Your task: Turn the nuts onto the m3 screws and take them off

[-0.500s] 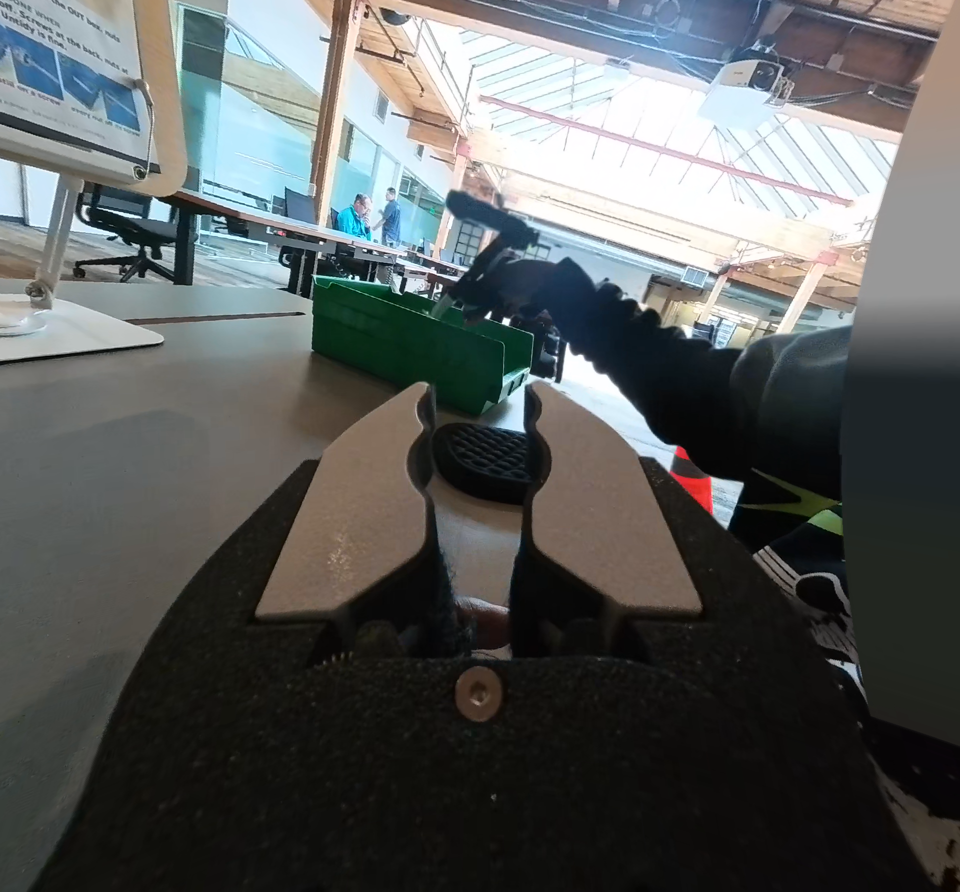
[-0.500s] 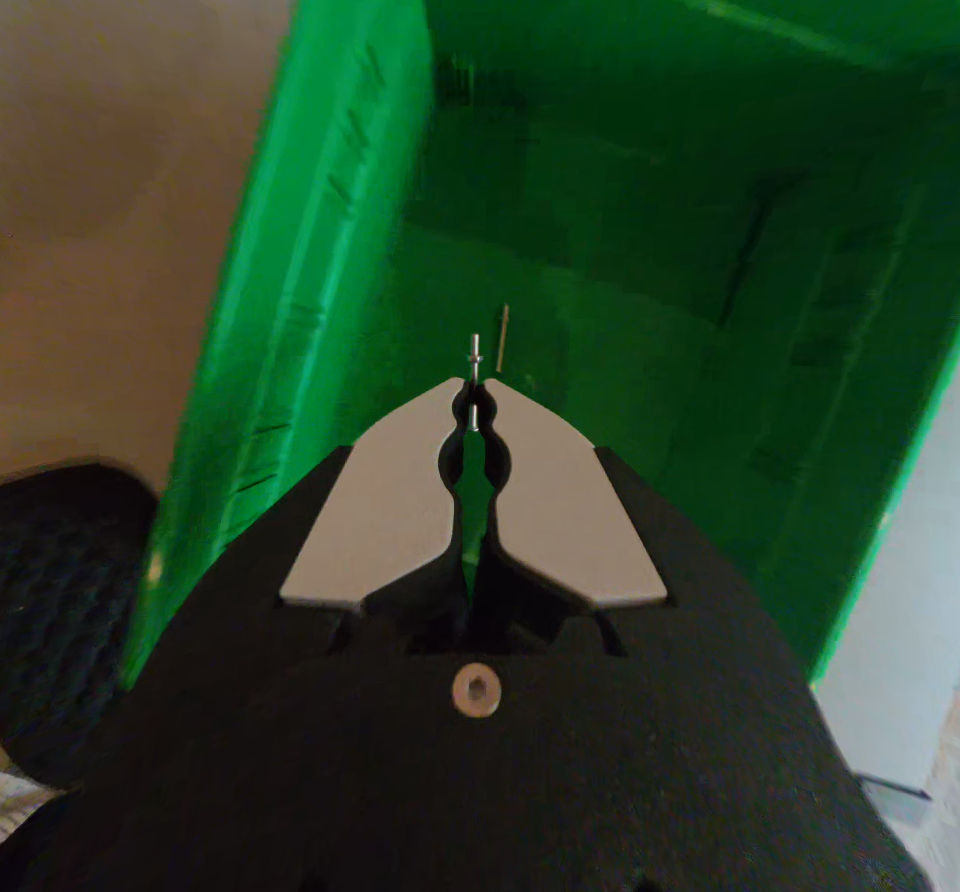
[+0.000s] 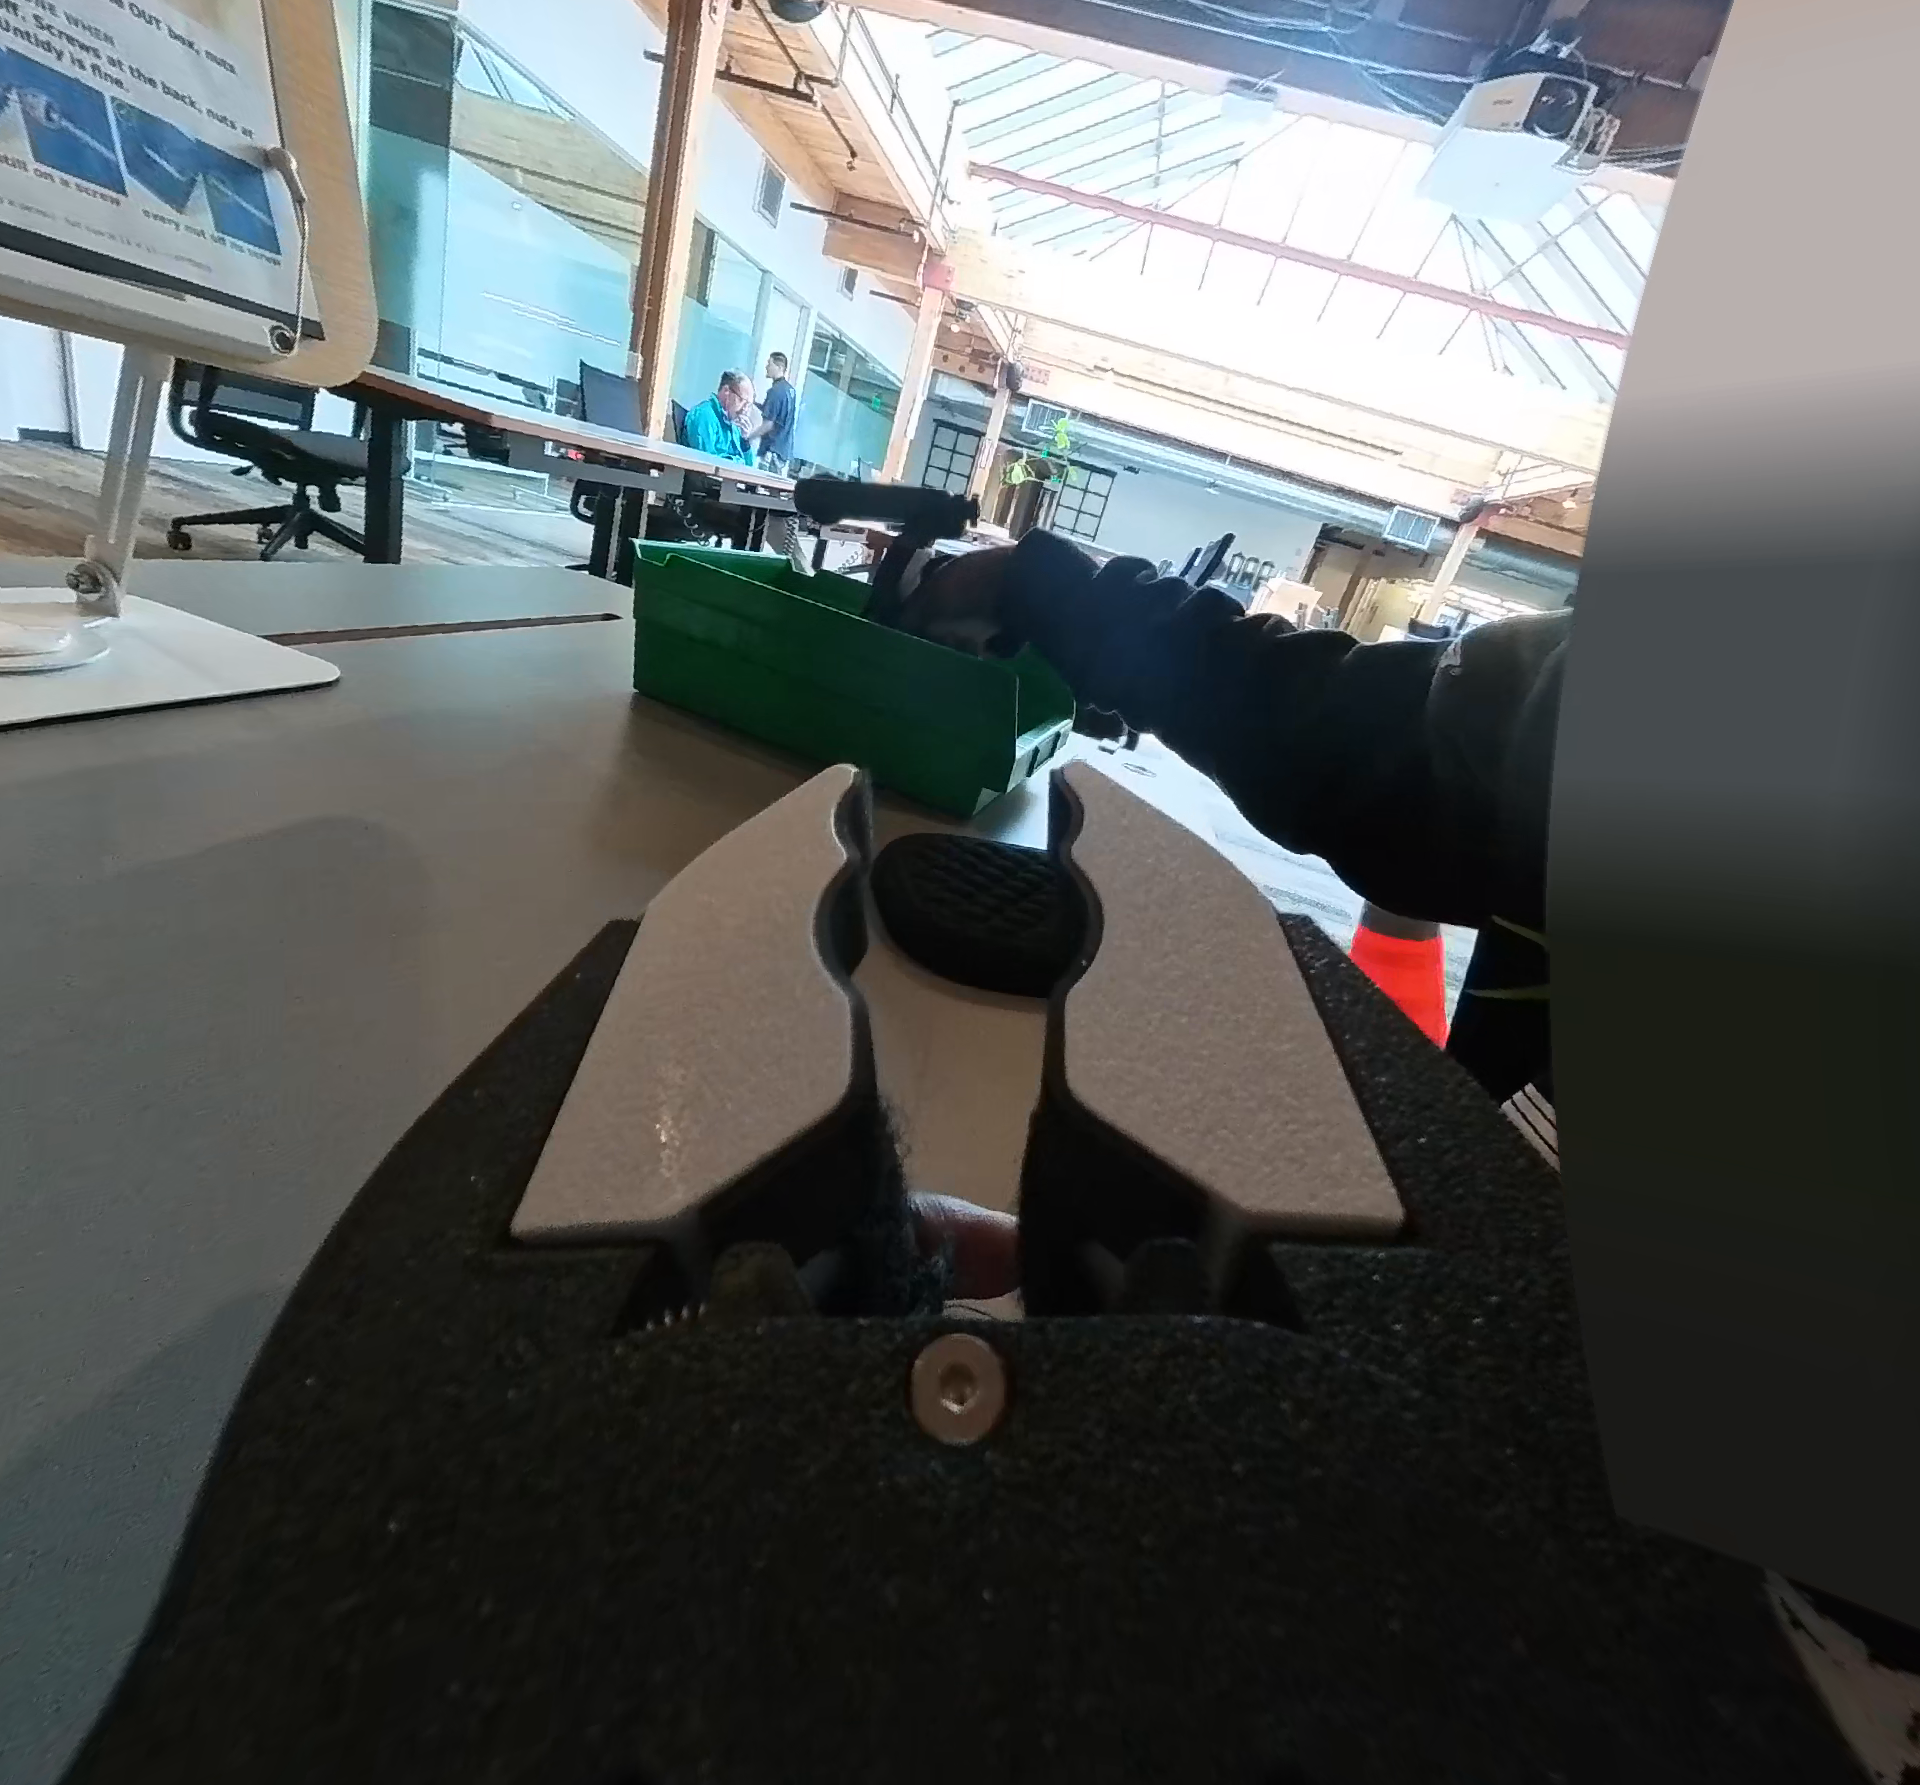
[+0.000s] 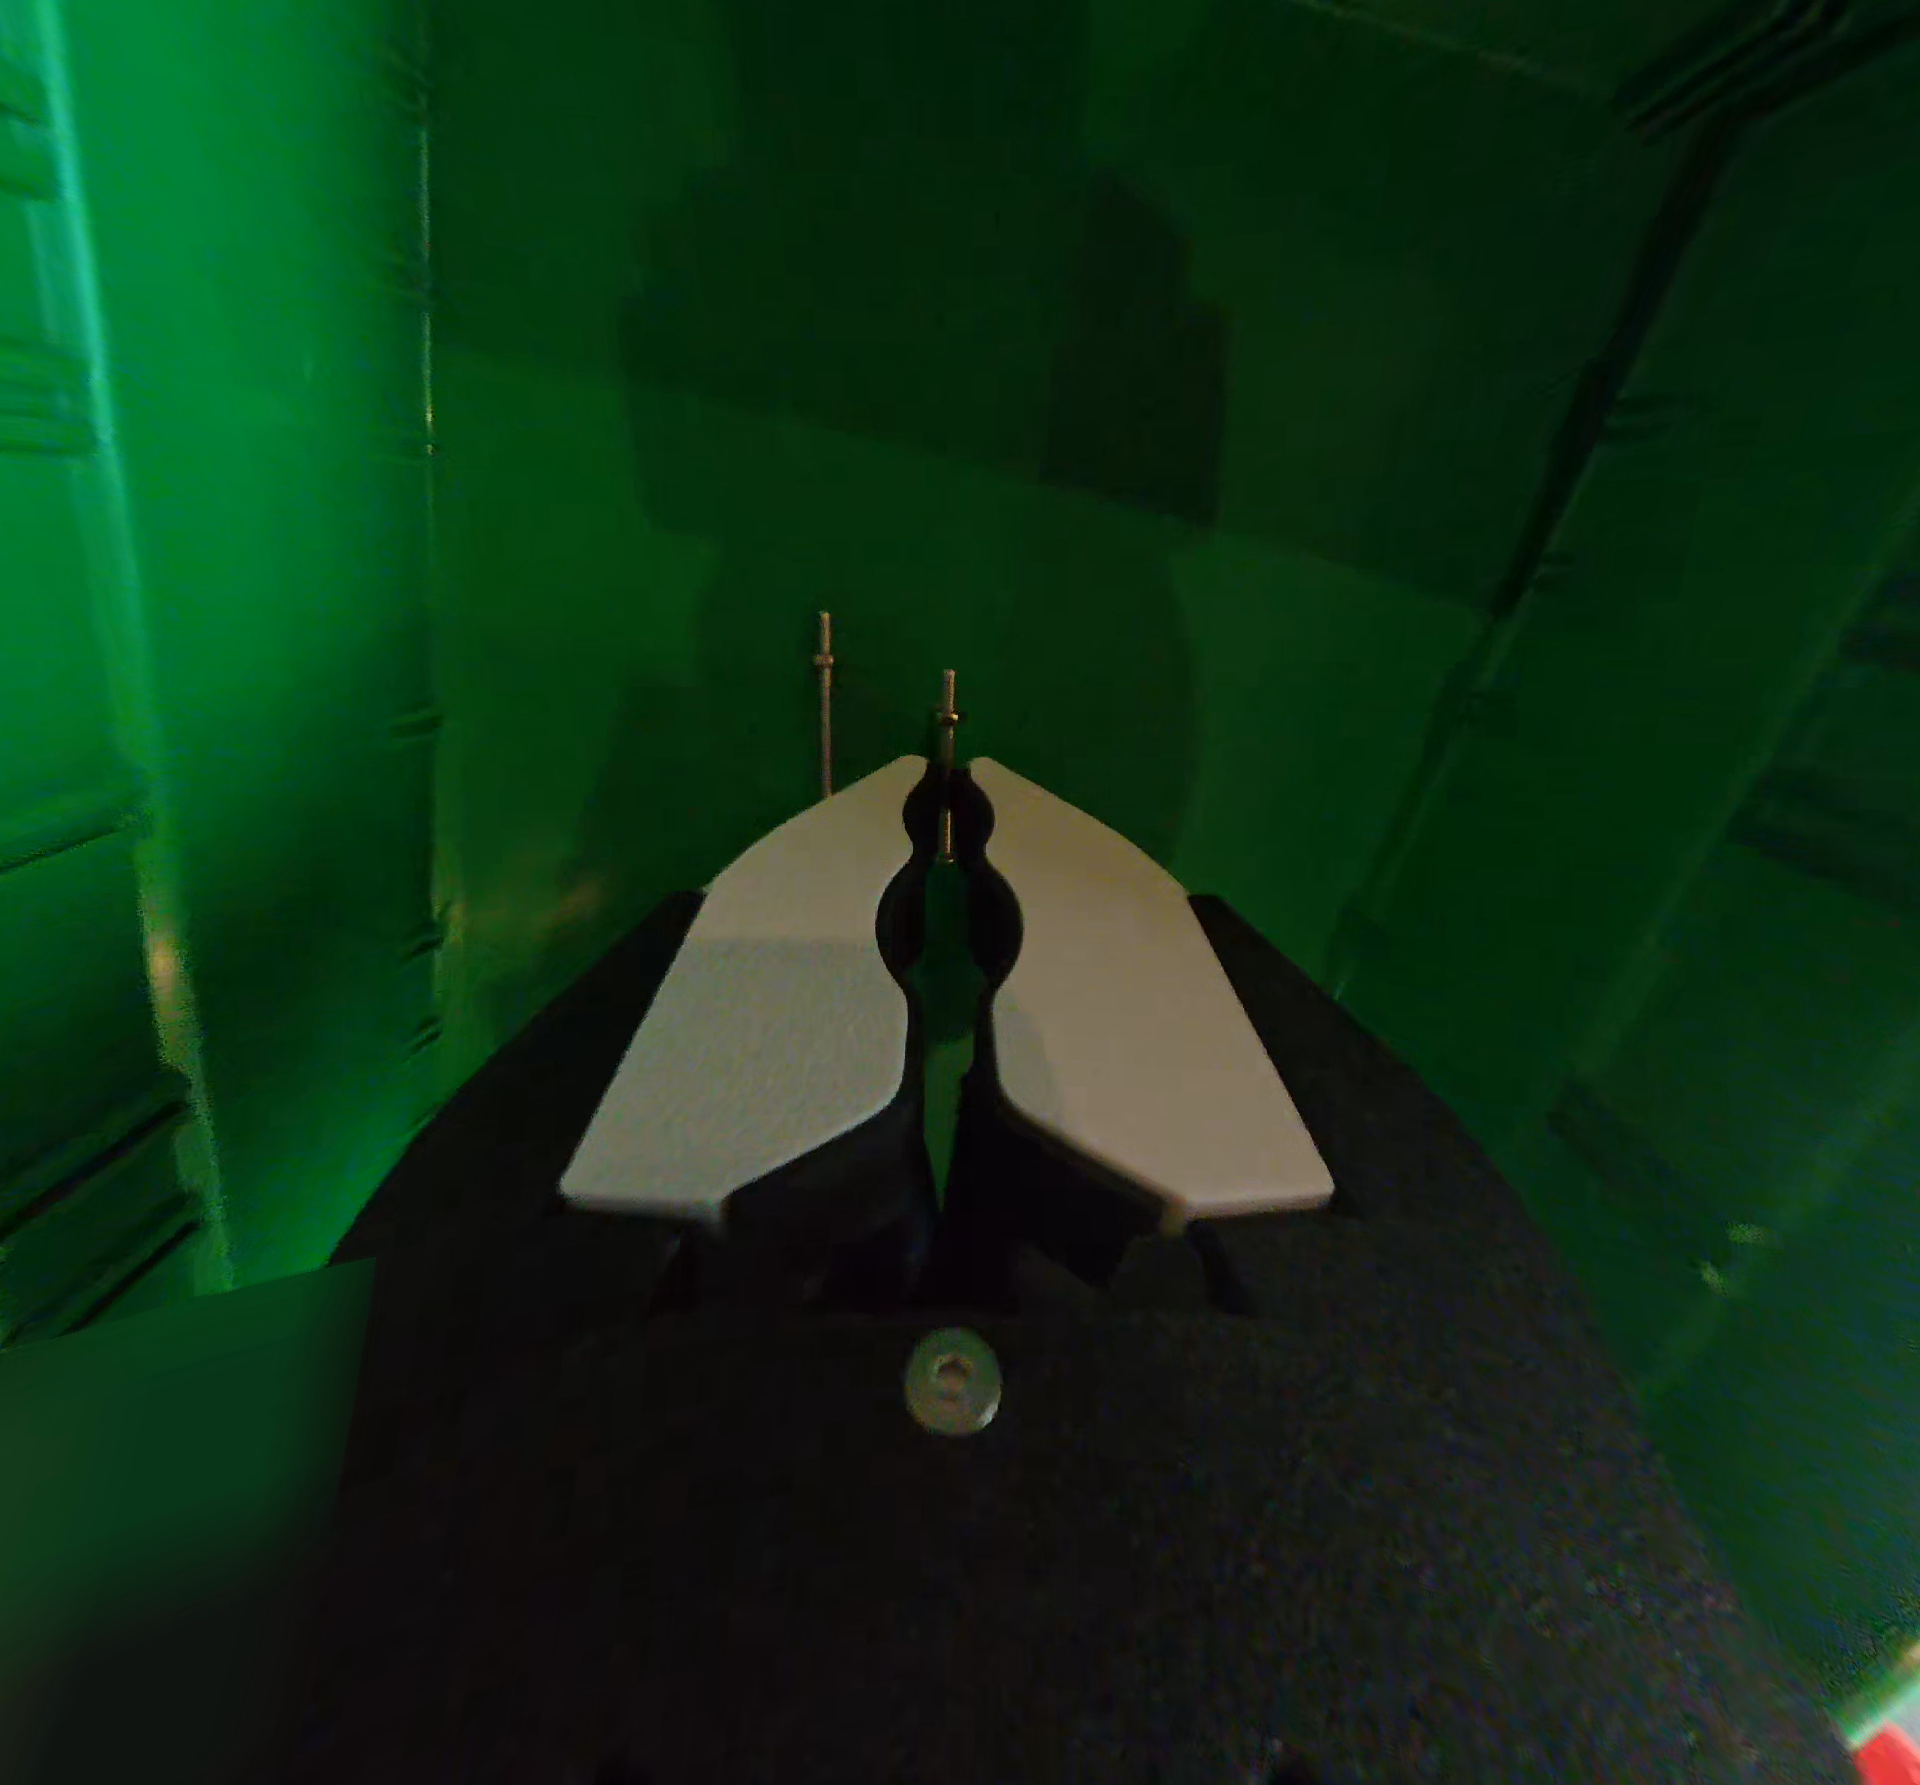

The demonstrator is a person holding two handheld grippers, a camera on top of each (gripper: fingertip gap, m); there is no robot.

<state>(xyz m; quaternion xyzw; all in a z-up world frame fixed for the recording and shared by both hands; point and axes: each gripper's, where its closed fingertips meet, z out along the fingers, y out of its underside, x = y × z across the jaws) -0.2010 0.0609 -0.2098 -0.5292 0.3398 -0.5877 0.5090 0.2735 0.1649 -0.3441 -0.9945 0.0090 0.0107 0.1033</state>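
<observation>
Left tool: rested low on the bench, fingers spread, nothing gripped; green bin at 12 o'clock.
Right tool: inside the bin, pressed together, pinching a screw with a nut, likely threaded.
Second screw: lay at 11 o'clock.
Advice: lower flat, then release gently.

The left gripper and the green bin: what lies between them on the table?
In the left wrist view, a black textured pad lies between the open left gripper fingers; beyond it only bare grey table up to the green bin.
</observation>
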